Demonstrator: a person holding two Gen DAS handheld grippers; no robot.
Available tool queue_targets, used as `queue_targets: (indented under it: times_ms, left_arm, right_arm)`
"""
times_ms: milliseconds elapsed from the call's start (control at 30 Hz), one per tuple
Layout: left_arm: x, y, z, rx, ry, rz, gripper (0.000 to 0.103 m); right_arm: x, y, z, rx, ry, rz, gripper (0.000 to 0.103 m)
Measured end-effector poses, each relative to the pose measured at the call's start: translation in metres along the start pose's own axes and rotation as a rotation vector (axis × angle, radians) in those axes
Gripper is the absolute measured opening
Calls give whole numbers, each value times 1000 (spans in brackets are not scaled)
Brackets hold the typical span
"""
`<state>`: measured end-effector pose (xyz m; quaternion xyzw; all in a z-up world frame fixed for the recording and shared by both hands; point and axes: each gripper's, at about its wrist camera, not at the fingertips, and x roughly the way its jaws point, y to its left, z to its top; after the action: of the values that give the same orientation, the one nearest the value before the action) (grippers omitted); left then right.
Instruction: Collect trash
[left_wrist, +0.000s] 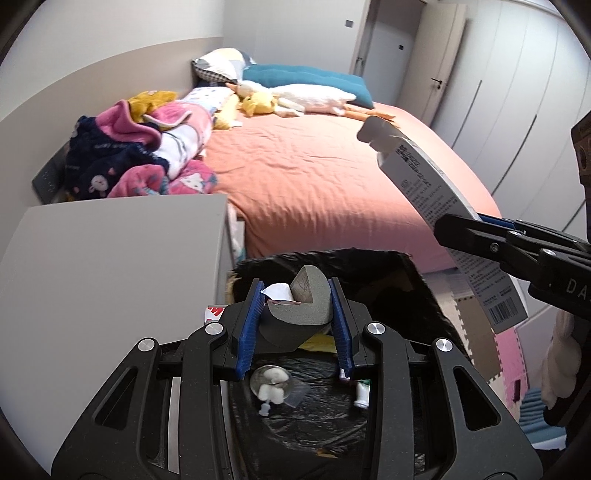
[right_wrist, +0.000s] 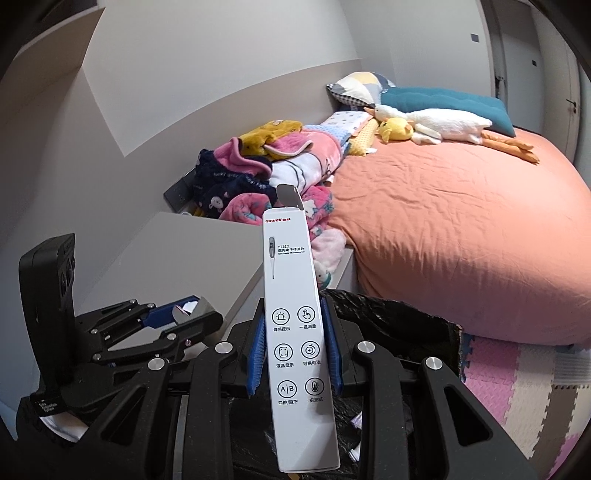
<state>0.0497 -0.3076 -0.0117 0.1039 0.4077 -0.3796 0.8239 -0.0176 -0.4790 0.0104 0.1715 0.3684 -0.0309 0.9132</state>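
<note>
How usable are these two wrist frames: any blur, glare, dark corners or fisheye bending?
Left wrist view: evenly lit and sharp; wardrobe doors bow with fisheye curve; corners vignette black; the thermometer box curves near the right edge. Right wrist view: print on the box is legible, without glare; the trash bin's black liner reads very dark; the corners are black.

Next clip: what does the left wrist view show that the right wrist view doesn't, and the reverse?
Only the left wrist view: trash already in the bin, such as a clear bag, and the box's barcode side. Only the right wrist view: the box's printed front with icons, and the left gripper from the side. Both: the white box in the right gripper, gray foam in the left gripper, and the bed.
</note>
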Motion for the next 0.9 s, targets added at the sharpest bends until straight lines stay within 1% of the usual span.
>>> queue_targets:
  times_ms: [67, 100, 133, 167, 200, 233, 267, 300, 333, 433, 567, 900]
  left_arm:
    - [2, -5, 0, 10, 6, -12, 35]
    - [3, -7, 0, 15, 12, -17, 36]
    - [4, -10, 0, 20, 23, -21, 40]
    - [5, -11, 0, 22, 31, -18, 65]
    - [5, -12, 1, 22, 38, -11, 95]
    - [4, -14, 1, 25, 35, 6, 96]
    - [2, -16, 1, 33, 22, 23, 96]
    - [1, -17, 2, 41, 19, 30, 96]
    - [1, -19, 3, 47, 22, 36, 96]
    - [2, -21, 5, 52, 38, 44, 96]
    - [1, -20, 6, 43, 32, 45, 96]
    - [-4, -23, 5, 53, 17, 62, 96]
  right_arm:
    - [-2, -3, 0, 9, -1, 2, 30]
    - [-4, -6, 0, 21, 1, 5, 30]
    - [-5, -9, 1, 34, -3, 13, 33]
    - [-7, -11, 2, 51, -10, 16, 57]
    - [-13, -14, 2, 77, -32, -14, 73]
    - [-18, -15, 2, 93, -59, -55, 95]
    - [-23, -15, 2, 100, -94, -83, 96]
    - [-27, -15, 2, 94, -122, -93, 97]
    - [-29, -16, 3, 88, -128, -97, 98]
    - [-30, -19, 5, 99, -134, -105, 99]
    - [-31, -22, 4, 114, -137, -114, 99]
    - [-29, -20, 1, 102, -120, -110, 99]
